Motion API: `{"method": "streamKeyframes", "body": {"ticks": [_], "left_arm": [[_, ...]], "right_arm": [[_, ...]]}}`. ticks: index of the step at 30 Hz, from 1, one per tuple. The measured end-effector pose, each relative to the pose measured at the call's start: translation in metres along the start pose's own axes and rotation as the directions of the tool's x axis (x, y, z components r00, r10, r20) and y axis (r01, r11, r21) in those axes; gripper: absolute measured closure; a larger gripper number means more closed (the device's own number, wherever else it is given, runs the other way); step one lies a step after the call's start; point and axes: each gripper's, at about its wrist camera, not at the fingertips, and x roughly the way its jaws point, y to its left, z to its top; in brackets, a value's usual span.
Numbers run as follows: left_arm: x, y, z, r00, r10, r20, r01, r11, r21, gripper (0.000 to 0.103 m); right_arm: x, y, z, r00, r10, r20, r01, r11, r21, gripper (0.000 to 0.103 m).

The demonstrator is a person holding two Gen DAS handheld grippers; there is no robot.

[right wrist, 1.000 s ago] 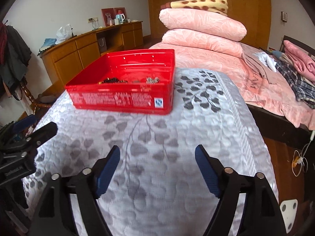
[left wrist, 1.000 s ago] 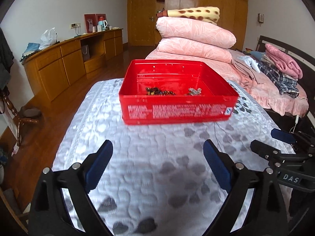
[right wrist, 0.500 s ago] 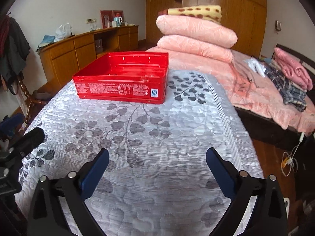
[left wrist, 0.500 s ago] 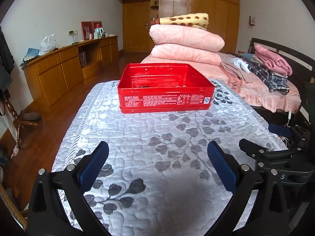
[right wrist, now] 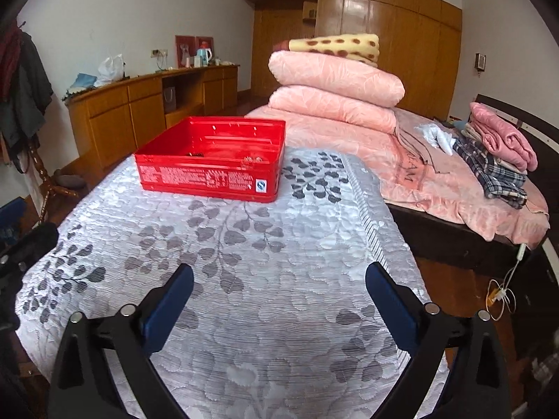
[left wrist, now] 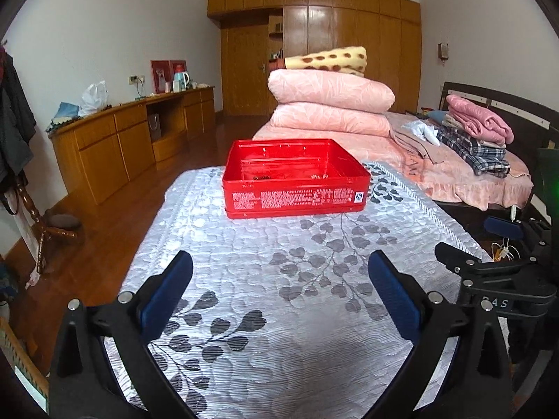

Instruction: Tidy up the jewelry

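Note:
A red tin box (left wrist: pixel 295 188) stands on the silver leaf-patterned cloth (left wrist: pixel 279 314), well ahead of both grippers. Dark beads (left wrist: pixel 260 177) and a silvery piece (left wrist: pixel 319 176) lie inside it, mostly hidden by its front wall. The box also shows in the right wrist view (right wrist: pixel 209 173), with jewelry (right wrist: pixel 253 159) just visible over the rim. My left gripper (left wrist: pixel 279 279) is open and empty above the cloth. My right gripper (right wrist: pixel 279 289) is open and empty; it also shows at the right edge of the left wrist view (left wrist: pixel 489 262).
Folded pink quilts (left wrist: pixel 332 104) with a spotted blanket are stacked behind the box. A bed with folded clothes (left wrist: pixel 475 132) lies to the right. A wooden sideboard (left wrist: pixel 122 136) runs along the left wall. A coat stand (left wrist: pixel 21 160) is at far left.
Both grippers have pulled back and risen away from the red box, which now looks smaller and farther. Both stay open and empty.

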Motion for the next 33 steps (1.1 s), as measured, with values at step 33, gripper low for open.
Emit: {"method": "streamKeyframes", "body": {"ticks": [33], "left_arm": [[-0.07, -0.007, 0.033, 0.956, 0.062, 0.287, -0.067, 0.998, 0.007, 0.006]], "right_arm": [[-0.089, -0.006, 0.032, 0.943, 0.092, 0.321, -0.106, 0.994, 0.025, 0.006]]}}
